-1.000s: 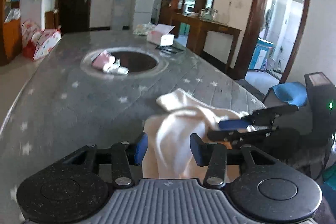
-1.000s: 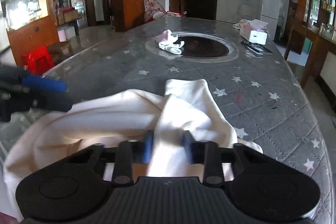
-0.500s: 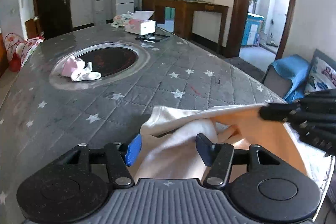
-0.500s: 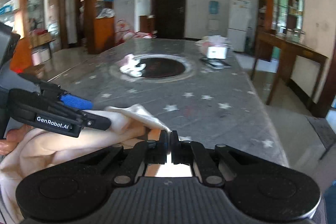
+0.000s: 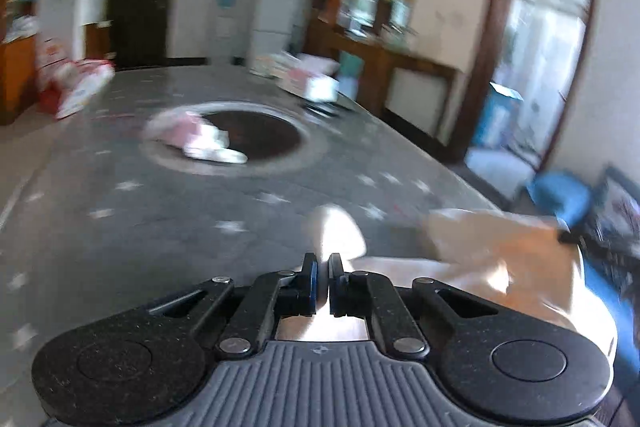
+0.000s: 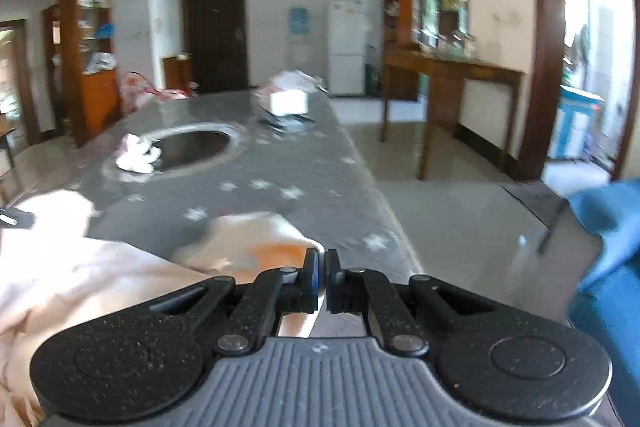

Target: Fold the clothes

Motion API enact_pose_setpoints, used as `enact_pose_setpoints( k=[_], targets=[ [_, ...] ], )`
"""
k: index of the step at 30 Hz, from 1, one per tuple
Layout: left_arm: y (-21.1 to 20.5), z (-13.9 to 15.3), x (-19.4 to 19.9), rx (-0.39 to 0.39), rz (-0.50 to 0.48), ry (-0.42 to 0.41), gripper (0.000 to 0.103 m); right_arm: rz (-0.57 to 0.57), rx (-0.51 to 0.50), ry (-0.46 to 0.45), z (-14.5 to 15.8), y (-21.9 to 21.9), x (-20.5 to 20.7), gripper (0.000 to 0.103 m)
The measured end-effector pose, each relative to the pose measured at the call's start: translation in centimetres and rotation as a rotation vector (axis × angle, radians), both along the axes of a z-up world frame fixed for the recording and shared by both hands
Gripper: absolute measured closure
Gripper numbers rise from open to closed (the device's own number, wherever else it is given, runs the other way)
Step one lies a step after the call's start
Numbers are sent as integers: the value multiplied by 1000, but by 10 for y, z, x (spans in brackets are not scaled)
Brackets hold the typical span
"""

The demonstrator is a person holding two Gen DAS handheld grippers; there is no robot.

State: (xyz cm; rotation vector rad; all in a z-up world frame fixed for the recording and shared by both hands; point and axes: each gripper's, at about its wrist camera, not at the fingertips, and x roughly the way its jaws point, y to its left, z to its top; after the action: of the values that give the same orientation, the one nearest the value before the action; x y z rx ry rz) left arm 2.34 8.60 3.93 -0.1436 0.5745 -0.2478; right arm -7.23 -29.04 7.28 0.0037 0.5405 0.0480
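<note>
Both views are smeared with motion blur; we note only what reads clearly.

Table [image 5: 120, 227]: long, grey quilted cover with white stars, running from the near edge to the far end of the room. We see a dark round recess [image 5: 260, 137] with a pale ring mid-table.

Garment [image 6: 80, 287]: cream to pale peach, soft knit look, bunched rather than flat. It lies at the near edge of the table. In the right wrist view it fills the near left, with a rounded fold [image 6: 256, 235] rising just beyond the fingers; a more orange patch shows in its creases. In the left wrist view the garment [image 5: 500, 267] spreads to the near right, and one bright rounded lobe stands up just past the fingertips.

Left gripper [image 5: 323, 267]: fingers drawn almost together, a thin strip of the cloth pinched between the blue pads.

Right gripper [image 6: 321, 263]: likewise nearly closed, with a cloth edge caught between its pads; it also shows dimly at the right edge of the left wrist view.

Smaller items: a pink-and-white cloth bundle [image 5: 200, 143] sits on the left rim of the recess. A tissue box [image 6: 289, 101] stands at the far end, something dark and flat just in front of it. A blue seat [image 6: 608, 227] stands off the table, near right.
</note>
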Motion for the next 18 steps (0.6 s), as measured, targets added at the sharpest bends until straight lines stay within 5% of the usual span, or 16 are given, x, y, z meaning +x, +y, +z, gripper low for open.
enact_pose_setpoints(
  k=[9,14,18],
  targets=[
    [94,-10,-69,-72,299,58,98,-116,-27,119,-21,-32,-19,96],
    [121,-34,-100,-67,375,189,95,-86,-22,78,-9,-29,-22,94],
    [124,-36,-106,-34,417,212,85,13,26,33,6,-12,-9,89]
  ],
)
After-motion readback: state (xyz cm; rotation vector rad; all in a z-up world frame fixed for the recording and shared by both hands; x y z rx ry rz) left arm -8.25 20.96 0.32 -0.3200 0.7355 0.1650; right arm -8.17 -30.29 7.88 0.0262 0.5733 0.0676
